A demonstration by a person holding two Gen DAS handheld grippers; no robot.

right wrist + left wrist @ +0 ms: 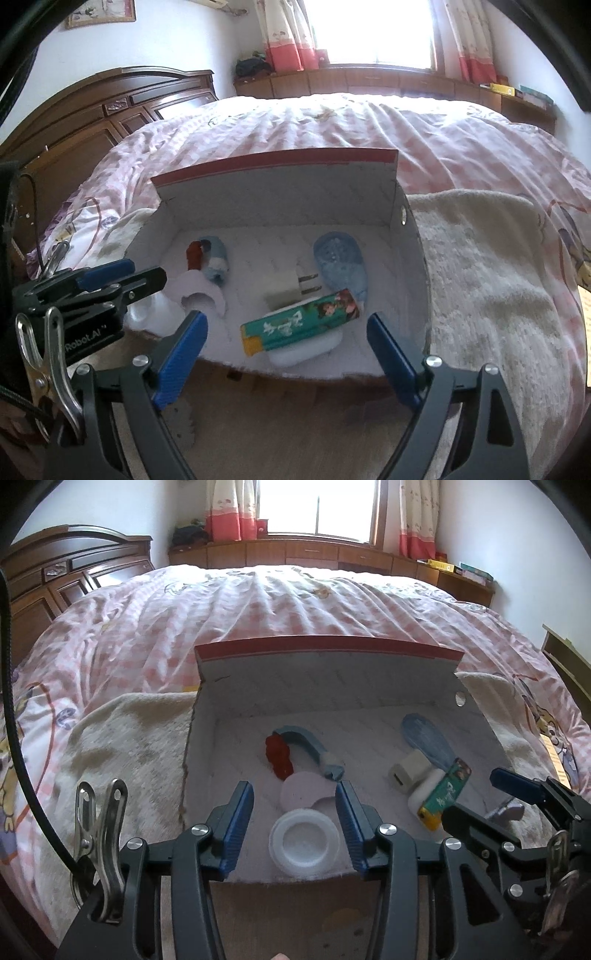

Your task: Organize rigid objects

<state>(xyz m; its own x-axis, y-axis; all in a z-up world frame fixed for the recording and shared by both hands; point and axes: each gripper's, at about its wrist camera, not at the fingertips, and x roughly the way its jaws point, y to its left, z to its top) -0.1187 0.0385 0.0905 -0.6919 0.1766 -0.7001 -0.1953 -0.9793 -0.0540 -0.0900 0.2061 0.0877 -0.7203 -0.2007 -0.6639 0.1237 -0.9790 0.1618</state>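
Both grippers sit nearest the cameras, at the near edge of the box. From its own wrist view the left gripper stands partly open over the near rim, its blue pads either side of a white round lid without pressing on it; nothing is gripped. The right gripper has its jaws spread wide and empty, framing a green tube.

Farther out, a bed with a pink checked quilt fills the room up to a bright window with red-hemmed curtains. A cream towel lies on the quilt under and to the right of the box. A dark wooden headboard stands at the left.

An open white cardboard box with a red-edged far wall rests on the towel and holds the task's things. At its far right lies a blue oval piece. The green tube, with a yellow cap, lies near the right side on a white block. Just left of it is a white plug adapter. At the far left, a curved blue piece touches a red piece. A pale pink disc lies just beyond the white lid.
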